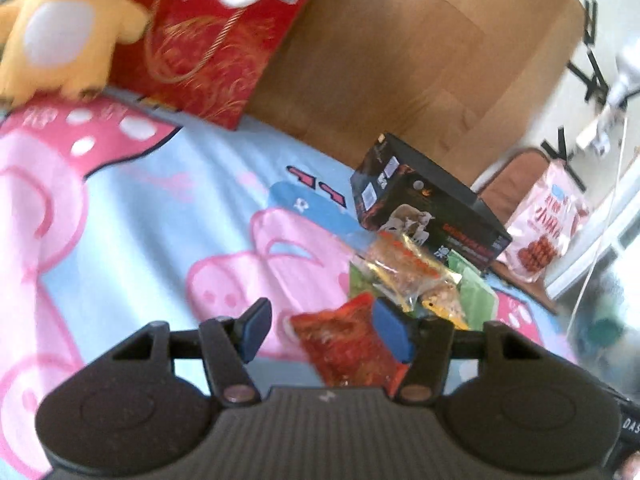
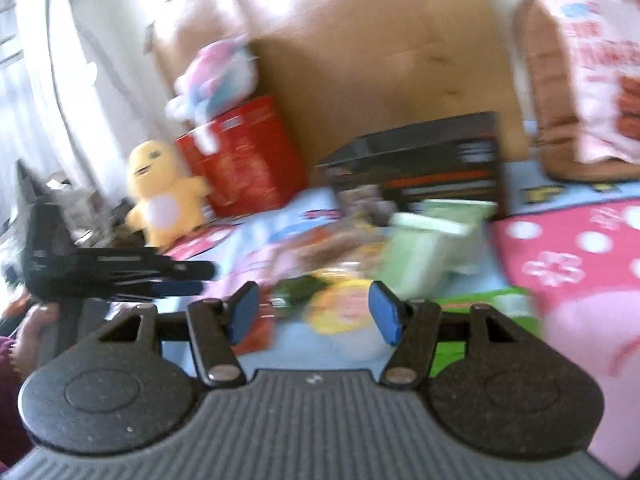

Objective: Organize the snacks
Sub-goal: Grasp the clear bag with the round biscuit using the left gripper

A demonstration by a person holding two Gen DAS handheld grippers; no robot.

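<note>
Left gripper (image 1: pixel 326 330) standing with fingers apart, a crinkly red snack packet (image 1: pixel 348 344) lying between the blue pads, close against the right pad (image 1: pixel 394 330) and clear of the left one; whether touching, impossible to say. Lying just beyond: a clear packet with orange print (image 1: pixel 404 270), partly over a flat green packet (image 1: pixel 474 294), all on a soft blue-and-pink cartoon blanket (image 1: pixel 160 184). Sitting behind these, one black cardboard box (image 1: pixel 424 204), and past it one glossy pink bag (image 1: pixel 546 224) propped upright.

Right gripper (image 2: pixel 312 312) also spread wide, gripping nothing, hovering over a blurred yellow packet (image 2: pixel 340 312) showing between the pads. Sitting ahead: one pale green boxy container (image 2: pixel 432 248) in front of the black box (image 2: pixel 416 160).

Standing along the wooden headboard (image 1: pixel 400 60): one red gift bag (image 1: pixel 216 48) with gold cord handles, one plush yellow toy (image 1: pixel 64 36) beside it, one pink-and-white plush (image 2: pixel 216 76) on top.
</note>
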